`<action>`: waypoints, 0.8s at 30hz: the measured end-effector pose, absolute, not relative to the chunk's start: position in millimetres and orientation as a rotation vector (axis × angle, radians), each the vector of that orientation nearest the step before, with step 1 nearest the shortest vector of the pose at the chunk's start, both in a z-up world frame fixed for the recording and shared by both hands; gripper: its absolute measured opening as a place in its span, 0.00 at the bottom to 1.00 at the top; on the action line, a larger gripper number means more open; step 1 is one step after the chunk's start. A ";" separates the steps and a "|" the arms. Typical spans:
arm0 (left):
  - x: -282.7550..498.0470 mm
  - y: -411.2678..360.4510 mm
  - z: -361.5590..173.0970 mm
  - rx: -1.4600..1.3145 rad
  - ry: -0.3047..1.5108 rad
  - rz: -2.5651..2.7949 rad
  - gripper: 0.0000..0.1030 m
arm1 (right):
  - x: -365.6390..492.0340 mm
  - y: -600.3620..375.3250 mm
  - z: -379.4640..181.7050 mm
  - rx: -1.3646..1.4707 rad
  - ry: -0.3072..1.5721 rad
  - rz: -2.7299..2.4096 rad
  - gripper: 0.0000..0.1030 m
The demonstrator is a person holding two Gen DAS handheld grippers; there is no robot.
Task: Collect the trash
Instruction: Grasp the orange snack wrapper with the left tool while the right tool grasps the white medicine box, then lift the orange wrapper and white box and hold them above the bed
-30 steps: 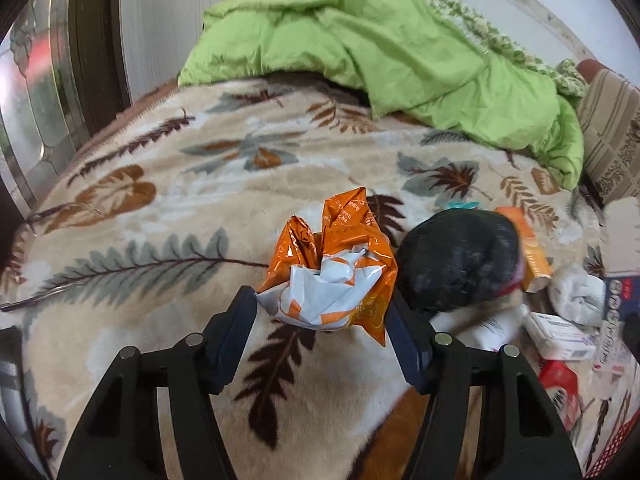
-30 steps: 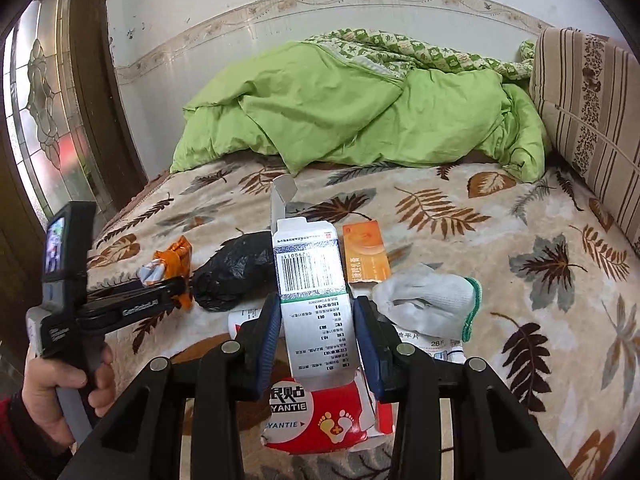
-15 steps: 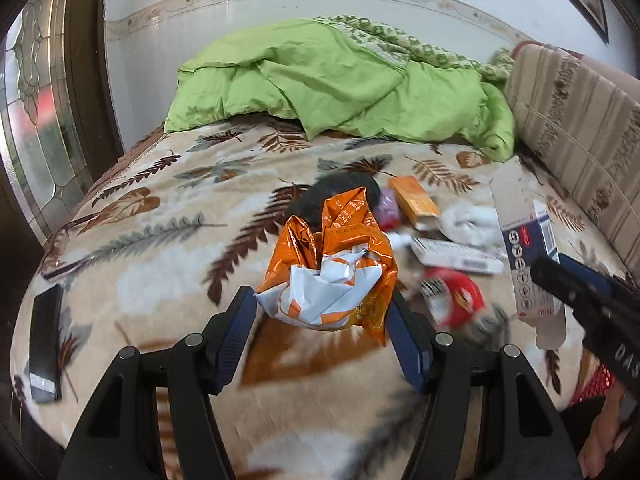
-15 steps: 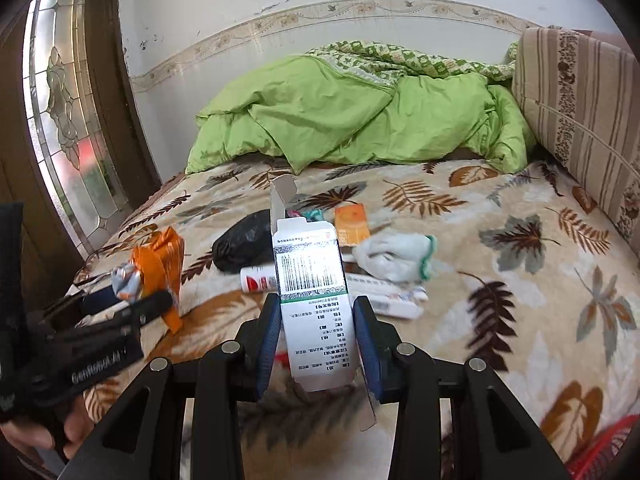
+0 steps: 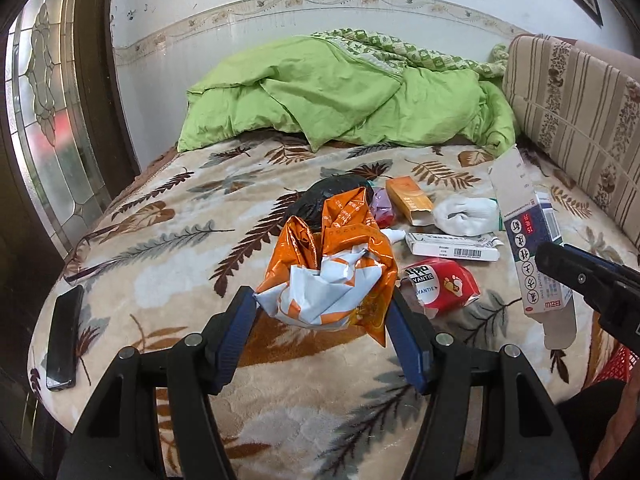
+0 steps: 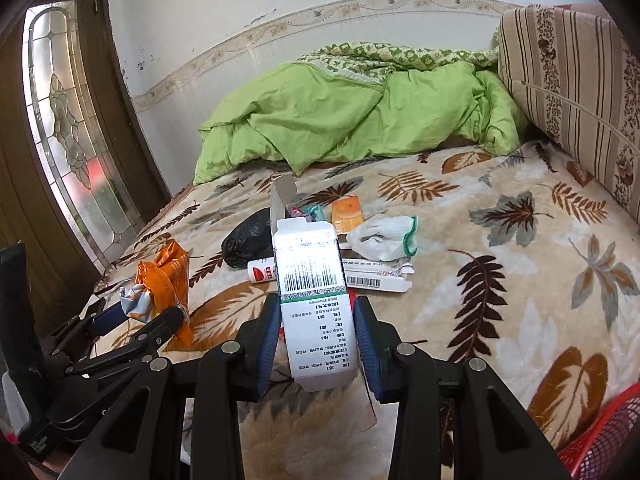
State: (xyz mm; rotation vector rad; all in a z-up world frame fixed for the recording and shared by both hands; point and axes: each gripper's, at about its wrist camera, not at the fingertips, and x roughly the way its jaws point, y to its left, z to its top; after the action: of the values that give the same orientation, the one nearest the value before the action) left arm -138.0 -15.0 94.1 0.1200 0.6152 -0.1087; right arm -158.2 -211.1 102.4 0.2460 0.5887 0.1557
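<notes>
grippers both loaded: left gripper [image 5: 322, 322] clamped on crumpled orange wrapper [image 5: 334, 264], right gripper [image 6: 316, 344] clamped on white carton [image 6: 314, 300], long axis upright w/ flap open on top, barcode facing cam. red mesh basket [image 6: 600, 436] sits at 4 o'clock of the right gripper, prob the drop spot, so right hand's nearer. legible on bed [image 5: 168, 240]: "yantie" on red packet [image 5: 440, 286]; carton print chinese, too small to read.
</notes>
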 end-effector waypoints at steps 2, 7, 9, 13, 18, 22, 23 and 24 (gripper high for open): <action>-137.9 -15.4 93.6 0.125 0.616 -0.104 0.63 | -156.7 -210.6 101.3 0.250 0.592 0.157 0.38; -134.4 -14.6 89.9 0.127 0.629 -0.107 0.63 | -156.4 -204.0 101.5 0.224 0.590 0.160 0.38; -133.5 -15.6 88.6 0.127 0.633 -0.108 0.63 | -155.8 -203.3 101.3 0.221 0.593 0.159 0.38; -133.2 -16.4 88.0 0.128 0.635 -0.112 0.63 | -154.1 -204.8 100.5 0.228 0.599 0.156 0.38; -133.5 -17.1 88.1 0.126 0.635 -0.111 0.63 | -152.9 -202.5 100.3 0.221 0.602 0.158 0.38; -133.5 -17.4 88.0 0.128 0.636 -0.111 0.63 | -153.1 -201.6 100.5 0.219 0.602 0.158 0.38; -133.5 -17.5 88.0 0.127 0.636 -0.111 0.63 | -153.2 -201.7 100.5 0.220 0.602 0.158 0.38; -133.6 -17.6 87.9 0.127 0.636 -0.111 0.63 | -153.2 -201.7 100.5 0.220 0.602 0.157 0.38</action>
State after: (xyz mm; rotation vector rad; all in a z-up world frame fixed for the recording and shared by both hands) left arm -133.6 -17.6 87.9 0.1271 0.6359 -0.1109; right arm -153.2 -201.7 100.5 0.2200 0.6021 0.1573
